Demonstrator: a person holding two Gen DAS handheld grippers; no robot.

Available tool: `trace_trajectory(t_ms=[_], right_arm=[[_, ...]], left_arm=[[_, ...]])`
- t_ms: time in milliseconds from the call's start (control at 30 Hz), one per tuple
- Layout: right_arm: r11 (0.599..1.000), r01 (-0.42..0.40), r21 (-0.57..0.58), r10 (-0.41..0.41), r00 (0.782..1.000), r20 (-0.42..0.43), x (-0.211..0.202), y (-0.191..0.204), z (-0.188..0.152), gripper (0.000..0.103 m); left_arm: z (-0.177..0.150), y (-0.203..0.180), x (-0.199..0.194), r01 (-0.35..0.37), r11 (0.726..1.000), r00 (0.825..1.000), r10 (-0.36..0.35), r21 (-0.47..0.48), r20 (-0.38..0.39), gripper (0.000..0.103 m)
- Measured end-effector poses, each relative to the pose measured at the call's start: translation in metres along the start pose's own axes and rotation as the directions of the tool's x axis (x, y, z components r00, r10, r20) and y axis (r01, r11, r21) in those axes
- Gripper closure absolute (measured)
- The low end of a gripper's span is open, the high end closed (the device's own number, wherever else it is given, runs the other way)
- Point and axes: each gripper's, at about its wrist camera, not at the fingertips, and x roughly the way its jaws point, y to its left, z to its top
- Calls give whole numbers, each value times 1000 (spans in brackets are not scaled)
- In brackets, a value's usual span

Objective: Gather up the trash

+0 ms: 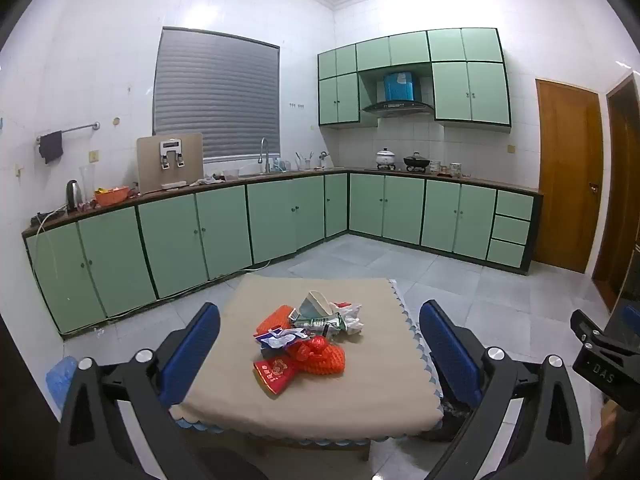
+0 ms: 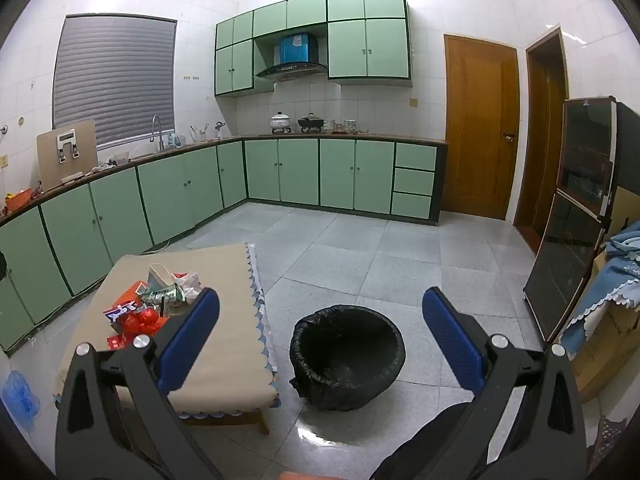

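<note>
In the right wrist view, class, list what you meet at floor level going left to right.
Crumpled blue plastic bag → low table with beige cloth and pile of red and white wrappers → black-lined round trash bin → dark glass-fronted cabinet.

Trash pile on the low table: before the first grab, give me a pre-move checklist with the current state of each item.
1. Left gripper open and empty: ok, both blue fingers spread wide with nothing between them.
2. Right gripper open and empty: ok.
3. Trash pile within the left gripper's line: ok, it sits centred between the fingers on the table, not yet touched.
4. Bin ready: ok, black liner fitted, mouth open, standing on the floor beside the table.
5. Bin contents: cannot tell, the inside is too dark.
6. Pieces separable: cannot tell, the wrappers and red netting overlap.
</note>
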Motion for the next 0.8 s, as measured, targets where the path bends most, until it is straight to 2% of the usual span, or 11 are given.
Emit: trace_trajectory(t_ms=[800], right_arm=[[1000, 9, 2, -9, 1000, 10, 0, -1, -1, 5]], left_arm=[[-8, -5, 1, 1, 1000, 1000, -1, 1, -11, 6]])
